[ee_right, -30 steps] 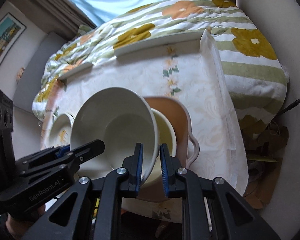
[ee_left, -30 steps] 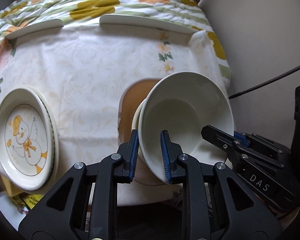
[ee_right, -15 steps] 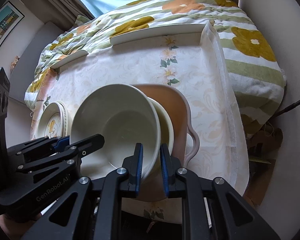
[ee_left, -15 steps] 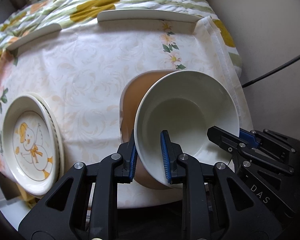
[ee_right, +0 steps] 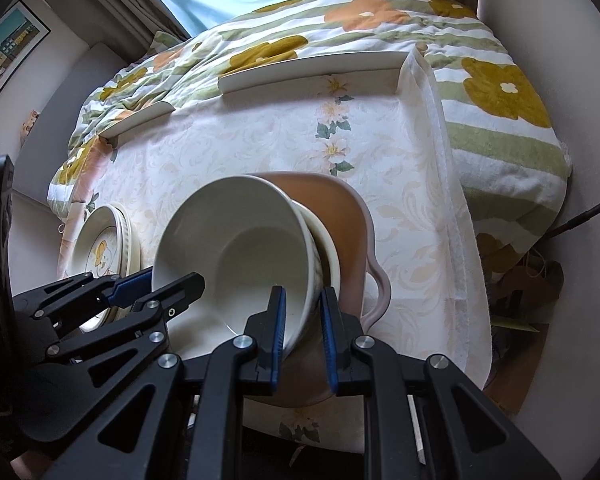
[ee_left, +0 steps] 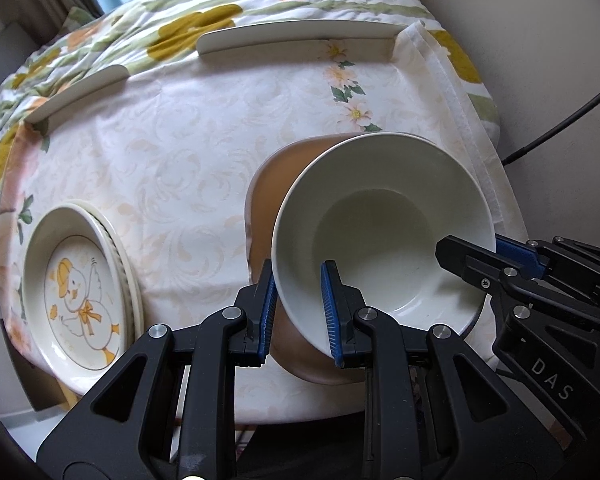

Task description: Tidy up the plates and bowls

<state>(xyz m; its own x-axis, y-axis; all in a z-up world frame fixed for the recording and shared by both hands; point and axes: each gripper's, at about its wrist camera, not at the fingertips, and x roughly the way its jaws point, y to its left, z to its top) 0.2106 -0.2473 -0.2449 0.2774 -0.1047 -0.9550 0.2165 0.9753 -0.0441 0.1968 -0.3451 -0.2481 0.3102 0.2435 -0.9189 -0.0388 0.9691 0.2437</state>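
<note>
A white bowl point(ee_left: 384, 224) is held by both grippers over a brown tray point(ee_left: 268, 196). My left gripper point(ee_left: 298, 292) is shut on the bowl's left rim. My right gripper point(ee_right: 302, 312) is shut on its right rim, and it shows in the left wrist view point(ee_left: 480, 256) too. In the right wrist view the white bowl point(ee_right: 240, 248) sits nested in a second cream bowl point(ee_right: 326, 248) on the brown tray point(ee_right: 340, 204). A stack of duck-print plates point(ee_left: 80, 284) lies at the table's left edge.
The table carries a pale floral cloth point(ee_left: 172, 152). Two white curved rails point(ee_left: 300, 36) mark its far edge, with a flowered quilt point(ee_left: 204, 28) behind. A wall and a black cable point(ee_left: 560, 124) are to the right.
The white bowl, held by both grippers, has come down and settled lower onto the cream bowl in the brown tray. Both cameras have tilted up a little.
</note>
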